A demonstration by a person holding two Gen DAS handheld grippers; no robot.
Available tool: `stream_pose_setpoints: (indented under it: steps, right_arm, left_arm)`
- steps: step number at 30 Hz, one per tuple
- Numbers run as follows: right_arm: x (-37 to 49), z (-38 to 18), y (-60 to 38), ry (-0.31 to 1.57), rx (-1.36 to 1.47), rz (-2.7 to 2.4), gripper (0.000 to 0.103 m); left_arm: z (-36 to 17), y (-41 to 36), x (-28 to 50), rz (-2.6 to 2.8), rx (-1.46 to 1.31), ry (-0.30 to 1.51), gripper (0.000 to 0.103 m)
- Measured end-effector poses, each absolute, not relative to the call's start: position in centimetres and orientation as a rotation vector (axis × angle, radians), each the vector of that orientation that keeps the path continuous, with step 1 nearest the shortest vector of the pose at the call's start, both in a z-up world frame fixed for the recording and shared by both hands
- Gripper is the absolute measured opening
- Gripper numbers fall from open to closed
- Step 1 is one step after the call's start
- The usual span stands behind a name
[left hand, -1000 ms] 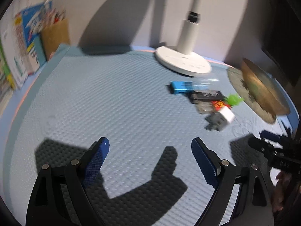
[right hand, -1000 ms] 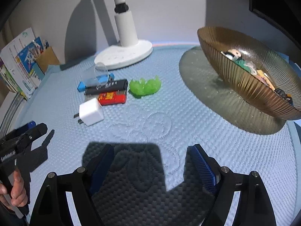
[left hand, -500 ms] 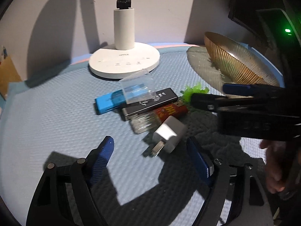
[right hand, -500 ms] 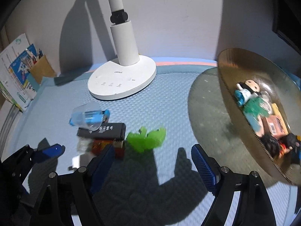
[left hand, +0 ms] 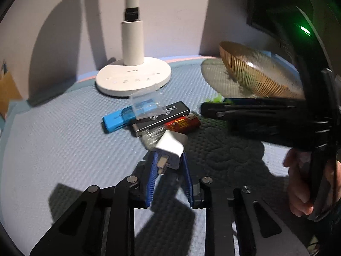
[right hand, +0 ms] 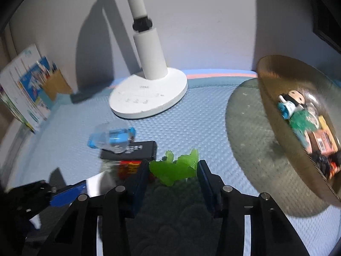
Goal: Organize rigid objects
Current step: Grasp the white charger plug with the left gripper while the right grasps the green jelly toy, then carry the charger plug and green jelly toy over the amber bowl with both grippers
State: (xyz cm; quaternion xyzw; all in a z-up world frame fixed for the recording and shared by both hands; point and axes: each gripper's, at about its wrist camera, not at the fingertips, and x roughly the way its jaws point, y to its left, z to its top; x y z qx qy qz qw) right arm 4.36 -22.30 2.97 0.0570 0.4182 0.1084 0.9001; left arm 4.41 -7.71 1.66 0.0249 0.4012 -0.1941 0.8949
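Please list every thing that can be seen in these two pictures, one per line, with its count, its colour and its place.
Desk lamp: one, white, at the back of the mat.
Bowl: one, amber glass, on the right, holding small toys.
Mat: one, light blue, under everything.
USB stick: one, blue, clear cap, front of the lamp.
Black stick: one, beside the blue one.
Lighter: one, red, next to the black stick.
Charger plug: one, white, between the left pads.
Green toy: one, between the right fingers.
Booklets: several, far left, blurred.
Left hand-held gripper: shut on the charger plug.
Right hand-held gripper: jaws closing around the green toy.
Hand: one, holding the right hand-held gripper.
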Motion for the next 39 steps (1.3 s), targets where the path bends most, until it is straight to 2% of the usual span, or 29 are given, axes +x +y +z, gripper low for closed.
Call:
stream_pose_setpoints:
  steps: [5,11,12,13,14,16,17,21,23,24,25,27,31,33,34,39]
  right_arm:
    - [-0.9,5.7,-22.8,0.81,0.075,0.256,0.045]
    - [-5.7,4.0,-23.2,0.865,-0.041,0.236,0.045]
    - [-6.2,3.6,-23.1,0.875,-0.058,0.235,0.045]
    - [-6.6,3.3,-23.1,0.879,-0.073,0.233,0.045]
    - [-6.9,2.9,-22.9,0.878,-0.091,0.232,0.045]
    - [-7.5,2.2,-22.5,0.873,-0.148,0.244,0.045]
    - [-7.6,1.9,-22.4,0.878,-0.165,0.25,0.045]
    - [-8.2,0.8,-22.5,0.907,-0.208,0.299,0.045]
    - [-8.4,0.8,-23.4,0.92,-0.195,0.313,0.06]
    - [-8.5,0.7,-23.9,0.926,-0.183,0.302,0.073]
    - [-8.5,0.7,-24.6,0.927,-0.169,0.283,0.076]
    - [-8.8,0.6,-25.7,0.94,-0.119,0.277,0.076]
    - [-9.4,0.9,-27.4,0.94,0.076,0.308,0.076]
    - [-9.0,1.2,-26.8,0.941,0.11,0.319,0.07]
    - [-8.7,1.4,-26.4,0.945,0.11,0.325,0.063]
    - [-6.1,1.1,-23.5,0.973,0.075,0.339,0.055]
  left_arm:
    - [2.9,-5.9,1.3,-0.416,-0.016,0.806,0.02]
    - [1.7,-5.2,0.8,-0.413,-0.046,0.882,0.022]
    - [1.7,-5.2,1.2,-0.409,-0.057,0.891,0.036]
    - [1.7,-5.2,1.6,-0.407,-0.071,0.889,0.044]
    - [1.9,-5.3,2.1,-0.403,-0.079,0.877,0.047]
    - [1.9,-6.1,3.6,-0.385,-0.047,0.892,0.058]
    - [1.8,-6.4,4.0,-0.381,-0.035,0.902,0.059]
    - [1.4,-8.4,5.5,-0.367,0.024,0.914,0.059]
    - [0.9,-9.2,6.1,-0.36,0.064,0.92,0.059]
    - [0.2,-9.6,6.5,-0.367,0.072,0.937,0.055]
    - [-0.2,-9.9,6.8,-0.364,0.075,0.944,0.046]
    - [0.0,-10.1,6.7,-0.351,0.095,0.909,0.031]
    - [0.8,-9.3,5.6,-0.37,0.044,0.881,0.031]
    - [1.5,-8.5,4.4,-0.389,-0.011,0.863,0.031]
    - [1.7,-8.1,3.9,-0.397,-0.033,0.857,0.031]
    - [2.4,-6.4,1.4,-0.389,-0.068,0.801,0.031]
